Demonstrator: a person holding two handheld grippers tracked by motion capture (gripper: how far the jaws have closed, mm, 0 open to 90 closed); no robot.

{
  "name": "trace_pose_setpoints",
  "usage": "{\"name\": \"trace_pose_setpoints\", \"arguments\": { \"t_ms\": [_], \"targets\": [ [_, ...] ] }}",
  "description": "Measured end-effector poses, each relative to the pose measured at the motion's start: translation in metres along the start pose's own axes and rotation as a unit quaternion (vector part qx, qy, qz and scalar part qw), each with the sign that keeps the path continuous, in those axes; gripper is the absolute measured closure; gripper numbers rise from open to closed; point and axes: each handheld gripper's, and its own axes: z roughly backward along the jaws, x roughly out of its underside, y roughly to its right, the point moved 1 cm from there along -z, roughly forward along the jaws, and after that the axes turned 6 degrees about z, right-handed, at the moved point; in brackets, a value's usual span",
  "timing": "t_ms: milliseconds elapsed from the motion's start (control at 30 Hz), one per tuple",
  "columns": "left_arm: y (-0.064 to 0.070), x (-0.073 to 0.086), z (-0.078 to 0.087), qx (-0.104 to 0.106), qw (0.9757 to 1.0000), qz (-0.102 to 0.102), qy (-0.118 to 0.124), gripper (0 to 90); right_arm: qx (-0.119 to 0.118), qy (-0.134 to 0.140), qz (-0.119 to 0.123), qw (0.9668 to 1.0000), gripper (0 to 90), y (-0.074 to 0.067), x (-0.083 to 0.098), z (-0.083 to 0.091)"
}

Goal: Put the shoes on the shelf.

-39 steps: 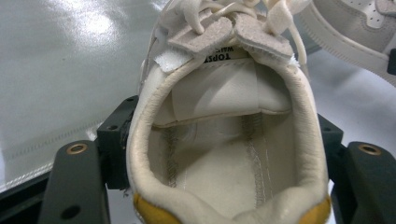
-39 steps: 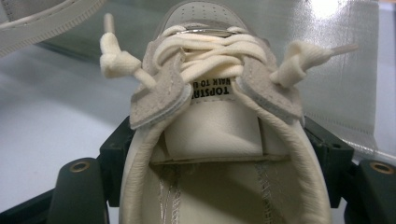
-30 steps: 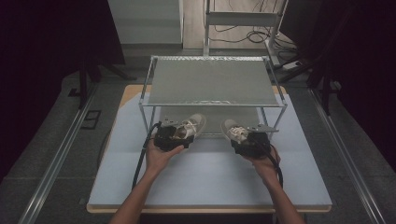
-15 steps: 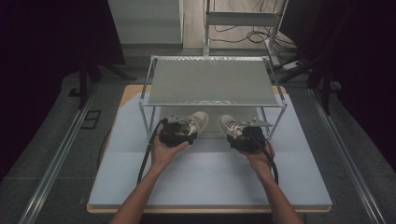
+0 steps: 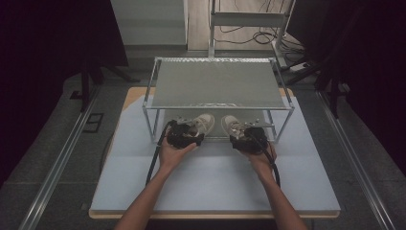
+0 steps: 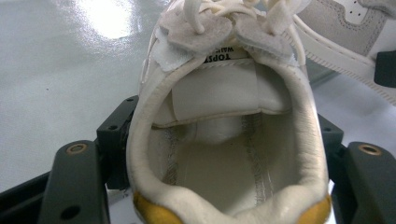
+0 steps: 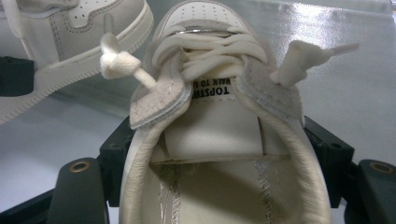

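Note:
Two cream sneakers sit under a wire rack [image 5: 218, 82], toes pointing away and slightly toward each other. My left gripper [image 5: 183, 135] is shut on the heel of the left sneaker [image 5: 201, 123]; in the left gripper view its black jaws flank the shoe's collar [image 6: 224, 140]. On the right, my right gripper [image 5: 249, 139] is shut on the heel of the right sneaker [image 5: 231, 125], whose laces and tongue [image 7: 210, 88] fill the right gripper view. Each gripper view also catches the other sneaker [image 6: 345, 28] [image 7: 70, 32] at its edge.
The rack's legs [image 5: 155, 129] and lower rail stand on a pale blue table mat [image 5: 210, 182]. The rack's mesh shelf hangs low over the shoes. Metal rails run along the floor on both sides of the table.
Both hands have pushed the sneakers forward and slightly inward, so the shoes lie further under the rack and closer together.

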Motion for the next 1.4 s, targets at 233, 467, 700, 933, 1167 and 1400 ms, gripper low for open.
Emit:
{"name": "trace_pose_setpoints", "arguments": {
  "t_ms": [233, 467, 700, 933, 1167, 1400],
  "targets": [
    [0.003, -0.006, -0.005, -0.003, 0.9997, -0.024, -0.002, 30.2, 0.007, -0.002, 0.0, 1.0, 27.9, -0.007, -0.005, -0.007],
    [0.004, -0.011, -0.013, -0.014, 0.9997, -0.017, -0.01, 30.1, 0.017, -0.001, -0.004, 0.9998, 27.8, -0.01, -0.013, -0.013],
    [0.007, -0.013, -0.022, -0.028, 0.9995, -0.001, -0.016, 30.1, 0.025, -0.005, -0.013, 0.9996, 27.8, -0.012, -0.012, -0.025],
    [0.007, -0.011, -0.031, -0.036, 0.9988, 0.021, -0.025, 30.0, 0.034, -0.014, -0.021, 0.9991, 27.5, -0.012, -0.01, -0.036],
    [0.006, -0.009, -0.039, -0.04, 0.9985, 0.007, -0.037, 29.6, 0.037, -0.022, -0.018, 0.9989, 27.1, -0.012, -0.007, -0.042],
    [0.008, -0.005, -0.044, -0.05, 0.9978, 0.004, -0.044, 28.3, 0.038, -0.026, -0.015, 0.9988, 27.2, -0.012, -0.005, -0.046]
  ]
}}
